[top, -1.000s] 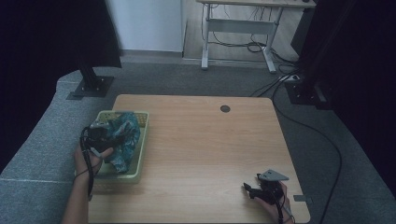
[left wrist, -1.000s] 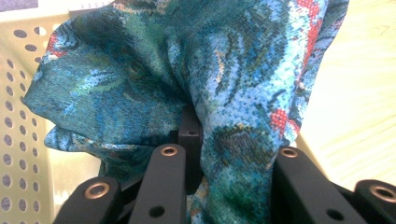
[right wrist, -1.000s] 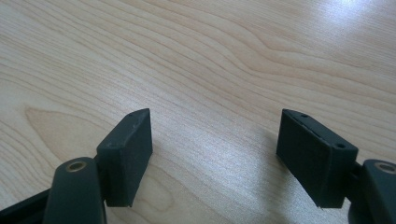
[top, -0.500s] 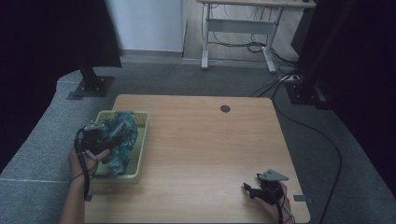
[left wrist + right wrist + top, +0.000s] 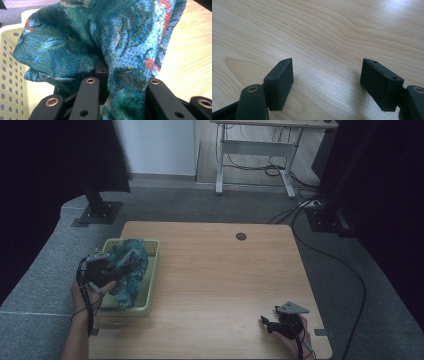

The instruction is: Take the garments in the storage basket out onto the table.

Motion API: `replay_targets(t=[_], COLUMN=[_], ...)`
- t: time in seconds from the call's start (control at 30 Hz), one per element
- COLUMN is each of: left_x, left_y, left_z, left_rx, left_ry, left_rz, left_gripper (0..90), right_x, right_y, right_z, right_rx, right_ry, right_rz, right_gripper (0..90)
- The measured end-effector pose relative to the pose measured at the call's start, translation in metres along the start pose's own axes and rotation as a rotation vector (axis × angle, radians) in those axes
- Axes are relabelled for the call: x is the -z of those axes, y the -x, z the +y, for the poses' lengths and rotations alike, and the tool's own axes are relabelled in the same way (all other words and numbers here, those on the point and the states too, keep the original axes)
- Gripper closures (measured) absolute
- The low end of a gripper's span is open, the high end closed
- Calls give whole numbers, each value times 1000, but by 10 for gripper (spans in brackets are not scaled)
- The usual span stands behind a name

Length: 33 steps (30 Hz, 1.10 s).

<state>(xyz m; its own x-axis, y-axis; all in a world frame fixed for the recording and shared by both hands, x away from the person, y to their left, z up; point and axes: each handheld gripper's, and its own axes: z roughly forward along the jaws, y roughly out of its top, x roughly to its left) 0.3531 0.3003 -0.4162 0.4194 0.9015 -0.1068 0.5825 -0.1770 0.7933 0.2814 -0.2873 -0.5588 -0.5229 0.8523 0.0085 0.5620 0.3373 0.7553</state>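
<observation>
A blue-green patterned cloth (image 5: 131, 270) with red flecks lies bunched in a pale green perforated basket (image 5: 151, 265) at the left of the wooden table (image 5: 220, 270). My left gripper (image 5: 106, 268) is at the basket's left side, shut on the cloth. In the left gripper view the cloth (image 5: 125, 37) is pinched between the black jaws of this gripper (image 5: 125, 86) and drapes over them, with the basket wall (image 5: 10, 75) behind on the left. My right gripper (image 5: 272, 324) rests near the table's front right corner. It stands open (image 5: 327, 72) over bare wood (image 5: 312, 25).
A small dark round hole (image 5: 241, 236) sits near the table's far edge. Behind the table are grey carpet, a black stand base (image 5: 97, 212), a white-legged desk (image 5: 260, 150) with cables, and a black cable (image 5: 345, 270) along the floor at the right.
My left gripper has shifted slightly left, toward the basket's outer side, with the cloth held in it. The right gripper has stayed still.
</observation>
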Motion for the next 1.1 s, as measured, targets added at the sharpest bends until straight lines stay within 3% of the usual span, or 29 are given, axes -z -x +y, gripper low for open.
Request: replay_targets(t=[0.27,0.6,0.97,1.03,1.1], left_x=[6,13,14,15,16], left_y=[10,14,25,28,33], left_z=[7,11,17,18,20], left_rx=[-32,-43,-64,-60,-80], left_ry=[18,35,52,63,66], left_rz=[-12,-15,-35,-55,-54], left_gripper=[744,744,743,743,743], right_x=[0,0,0,0,0], right_y=[0,0,0,0,0], right_z=[0,0,0,0,0], right_rx=[1,0,1,1,1], right_ry=[0,0,0,0,0], right_rz=[0,0,0,-1,-1], right_gripper=[259,259,259,259,259])
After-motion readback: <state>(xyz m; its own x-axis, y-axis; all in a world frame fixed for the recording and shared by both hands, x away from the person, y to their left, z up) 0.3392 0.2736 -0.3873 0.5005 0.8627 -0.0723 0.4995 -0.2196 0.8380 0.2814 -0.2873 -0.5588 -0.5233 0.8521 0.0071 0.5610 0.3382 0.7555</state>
